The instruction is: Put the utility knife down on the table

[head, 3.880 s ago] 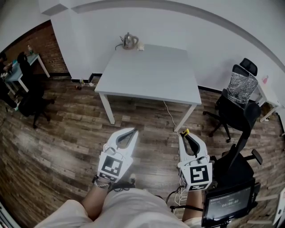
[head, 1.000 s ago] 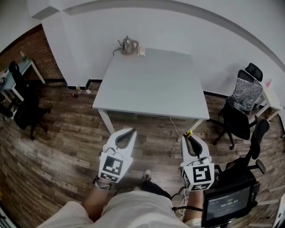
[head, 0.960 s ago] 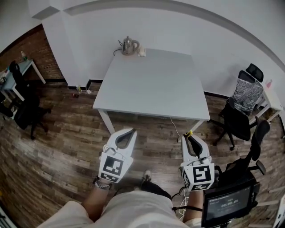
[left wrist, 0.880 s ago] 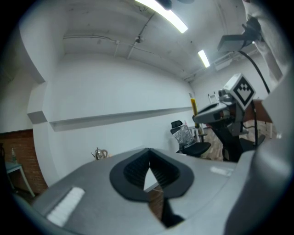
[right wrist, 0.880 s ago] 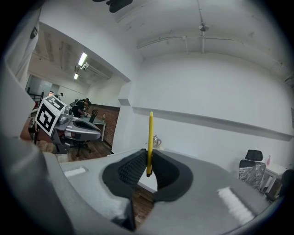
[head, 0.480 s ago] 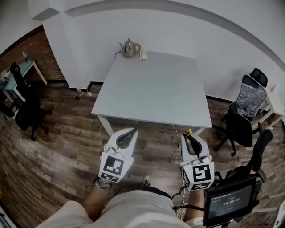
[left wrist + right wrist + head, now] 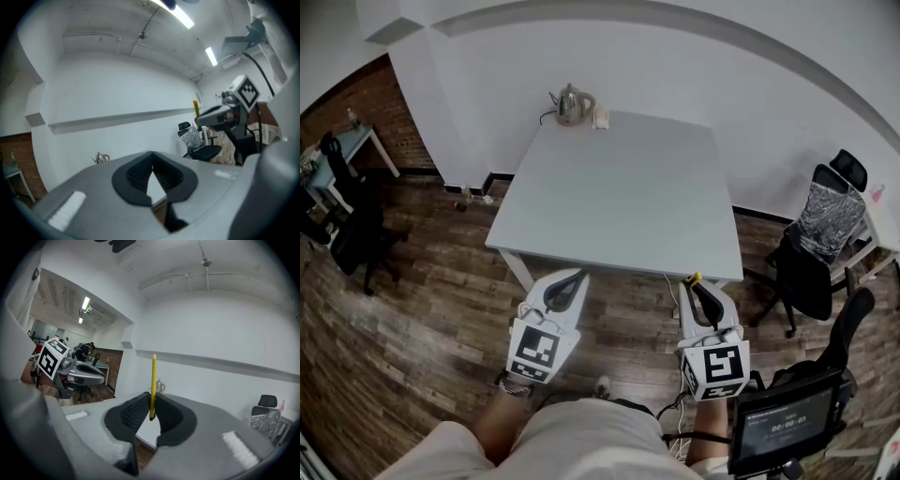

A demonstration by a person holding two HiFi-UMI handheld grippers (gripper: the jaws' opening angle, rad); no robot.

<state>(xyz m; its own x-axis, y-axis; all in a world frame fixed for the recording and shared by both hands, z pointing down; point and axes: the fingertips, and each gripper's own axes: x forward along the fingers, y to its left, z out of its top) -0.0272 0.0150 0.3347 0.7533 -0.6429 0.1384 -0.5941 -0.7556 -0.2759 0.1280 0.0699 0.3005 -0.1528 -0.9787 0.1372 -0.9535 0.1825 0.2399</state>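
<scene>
the right gripper point(image 7: 696, 286) pinches the thin yellow knife point(image 7: 153, 376) near its bottom end; it looks light, stiff and maybe slippery; the left gripper point(image 7: 572, 278) is pressed together, empty.

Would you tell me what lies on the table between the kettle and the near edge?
Nothing; the head view shows bare table from kettle to edge.

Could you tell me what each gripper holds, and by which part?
The right gripper clamps the yellow knife by its lower end; the rest stands upright above the jaws. The left gripper holds nothing.
</scene>
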